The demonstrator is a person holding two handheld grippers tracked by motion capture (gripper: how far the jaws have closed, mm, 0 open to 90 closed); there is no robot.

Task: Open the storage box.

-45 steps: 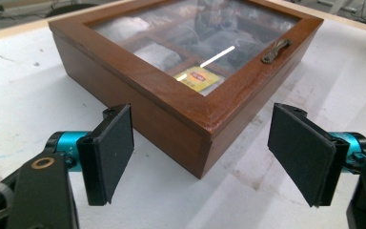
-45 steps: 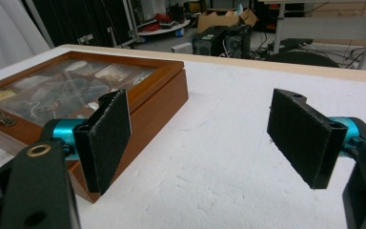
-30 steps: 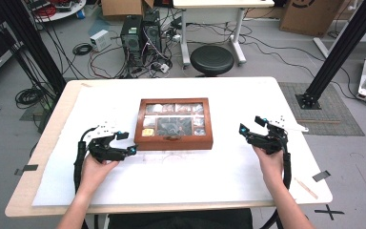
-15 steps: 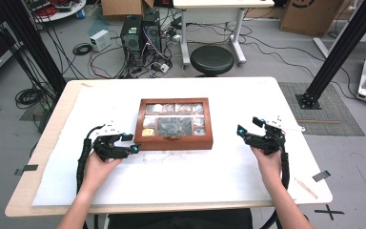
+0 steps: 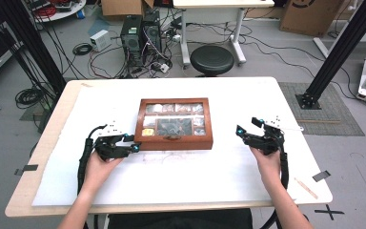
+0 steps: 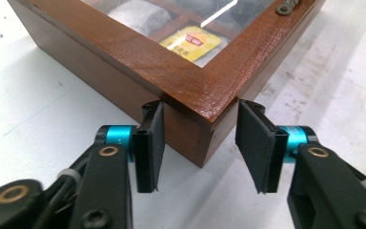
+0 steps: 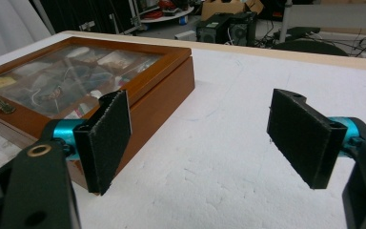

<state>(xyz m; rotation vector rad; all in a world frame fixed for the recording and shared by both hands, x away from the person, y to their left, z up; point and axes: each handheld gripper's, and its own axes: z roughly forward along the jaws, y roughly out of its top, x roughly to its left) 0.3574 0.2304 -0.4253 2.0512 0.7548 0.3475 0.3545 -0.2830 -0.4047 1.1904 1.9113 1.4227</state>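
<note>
Two grippers flank a wooden box (image 5: 174, 125) at mid-table. Left gripper (image 6: 200, 143) at the box's near left corner, jaws just narrowed around that corner, pads close to the wood yet touch not clear. Right gripper (image 7: 198, 138) off to the box's right, jaws wide, nothing between. Yellow packet (image 6: 189, 43) under the glass lid.

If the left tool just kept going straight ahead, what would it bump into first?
The wooden box. The left tool points right at the box's near corner, which already sits between its closing jaws. I can't tell if the pads touch the wood yet.
</note>
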